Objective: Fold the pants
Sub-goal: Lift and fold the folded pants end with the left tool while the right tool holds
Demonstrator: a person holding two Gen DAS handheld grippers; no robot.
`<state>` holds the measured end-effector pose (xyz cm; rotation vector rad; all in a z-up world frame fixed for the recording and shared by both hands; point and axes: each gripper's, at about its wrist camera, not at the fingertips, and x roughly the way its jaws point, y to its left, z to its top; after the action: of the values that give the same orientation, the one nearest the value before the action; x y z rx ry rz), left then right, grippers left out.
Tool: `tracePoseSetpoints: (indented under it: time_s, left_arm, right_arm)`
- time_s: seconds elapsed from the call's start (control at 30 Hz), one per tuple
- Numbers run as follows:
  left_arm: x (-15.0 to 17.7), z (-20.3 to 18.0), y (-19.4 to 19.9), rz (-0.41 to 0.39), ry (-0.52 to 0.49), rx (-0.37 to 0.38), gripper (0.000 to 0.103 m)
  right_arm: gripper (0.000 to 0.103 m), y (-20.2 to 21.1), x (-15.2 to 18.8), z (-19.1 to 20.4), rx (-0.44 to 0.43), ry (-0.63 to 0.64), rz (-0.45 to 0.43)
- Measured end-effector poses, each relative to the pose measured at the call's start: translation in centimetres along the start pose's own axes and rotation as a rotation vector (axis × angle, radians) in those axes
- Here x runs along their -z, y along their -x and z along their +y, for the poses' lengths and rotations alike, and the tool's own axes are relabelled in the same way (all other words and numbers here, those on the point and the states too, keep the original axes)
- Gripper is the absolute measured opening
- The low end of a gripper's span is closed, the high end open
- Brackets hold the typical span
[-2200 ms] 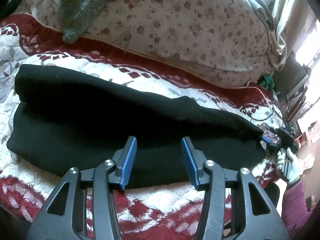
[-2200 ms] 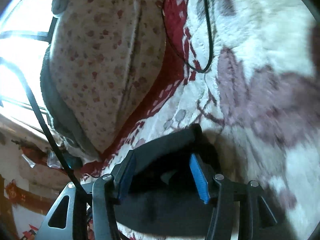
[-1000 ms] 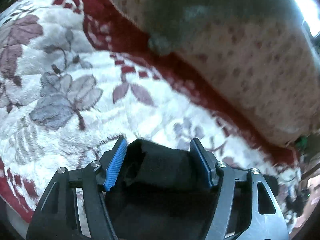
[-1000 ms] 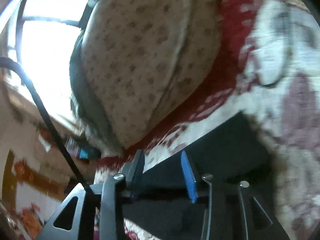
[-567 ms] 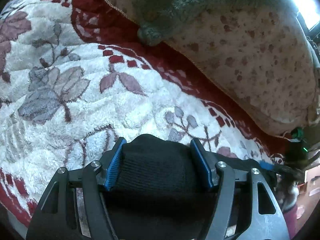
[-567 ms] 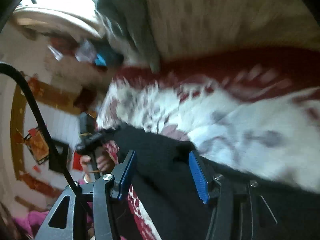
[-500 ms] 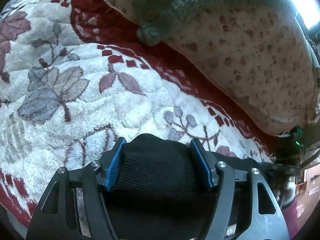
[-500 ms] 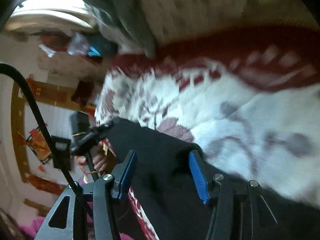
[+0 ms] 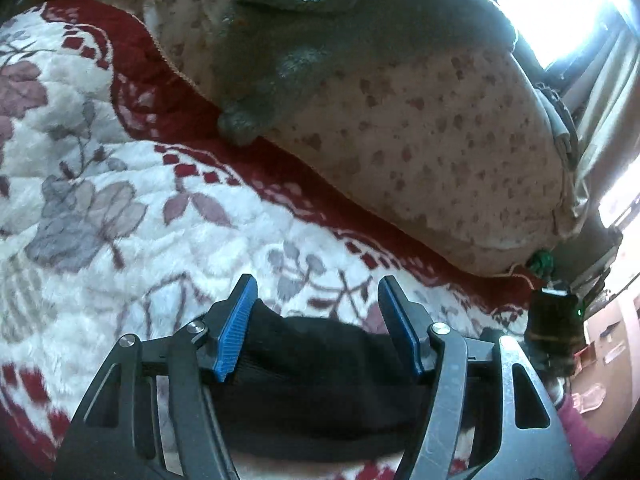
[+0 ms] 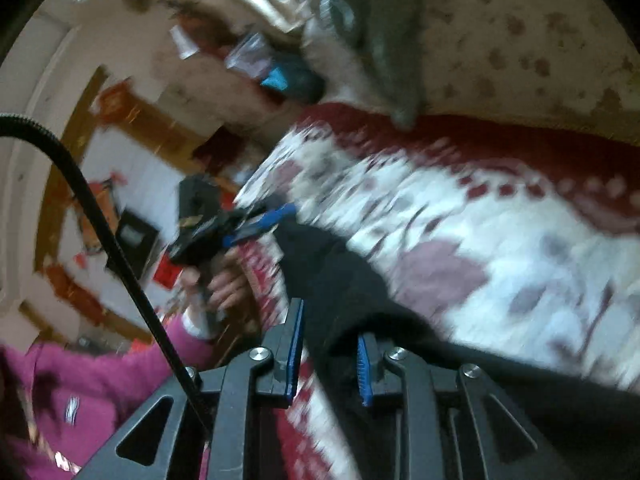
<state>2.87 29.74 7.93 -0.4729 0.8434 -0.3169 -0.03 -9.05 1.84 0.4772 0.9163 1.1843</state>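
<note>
We see the black pants point(image 9: 320, 356) bunched between our left gripper point(image 9: 318, 320) pads, which clamp the thick fold. Our right gripper point(image 10: 328, 356) has just been closing, fabric between its narrowed jaws, above the flowered blanket point(image 9: 120, 208).

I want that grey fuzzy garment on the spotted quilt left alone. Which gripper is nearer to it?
Left. The left gripper holds the black pants just below the grey garment; the right gripper grips them farther away.
</note>
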Motion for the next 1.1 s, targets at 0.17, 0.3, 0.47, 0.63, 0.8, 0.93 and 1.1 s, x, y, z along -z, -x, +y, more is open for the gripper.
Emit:
tracePoseSetpoints:
  time_s: [0.17, 0.3, 0.47, 0.63, 0.8, 0.93, 1.1]
  left_arm:
    - [1.8, 0.1, 1.3, -0.007, 0.002, -0.033, 0.063]
    - [3.1, -0.2, 3.1, -0.035, 0.001, -0.019, 0.063]
    - [4.7, 0.0, 4.0, -0.025, 0.035, 0.005, 0.063]
    - [5.3, -0.2, 4.3, -0.018, 0.021, -0.013, 0.063]
    - [5.2, -0.5, 4.2, -0.024, 0.043, 0.001, 0.063]
    - [5.1, -1.6, 4.2, -0.017, 0.003, -0.003, 0.063]
    - [5.7, -2.6, 3.6, -0.008, -0.074, -0.045, 0.063]
  right_arm:
    - [0.026, -0.9, 5.0, 1.8, 0.099, 0.119, 0.080]
    - [0.030, -1.2, 5.8, 2.0, 0.104, 0.107, 0.041]
    - [0.042, -1.1, 3.5, 1.7, 0.052, 0.028, -0.074]
    - [0.048, -0.6, 3.9, 2.7, 0.016, 0.054, -0.087]
    - [0.053, 2.0, 0.2, -0.3, -0.136, -0.148, -0.248]
    - [0.055, 4.8, -1.5, -5.5, -0.099, -0.415, -0.351]
    - [0.056, 10.5, 1.4, -5.7, 0.009, -0.398, -0.418]
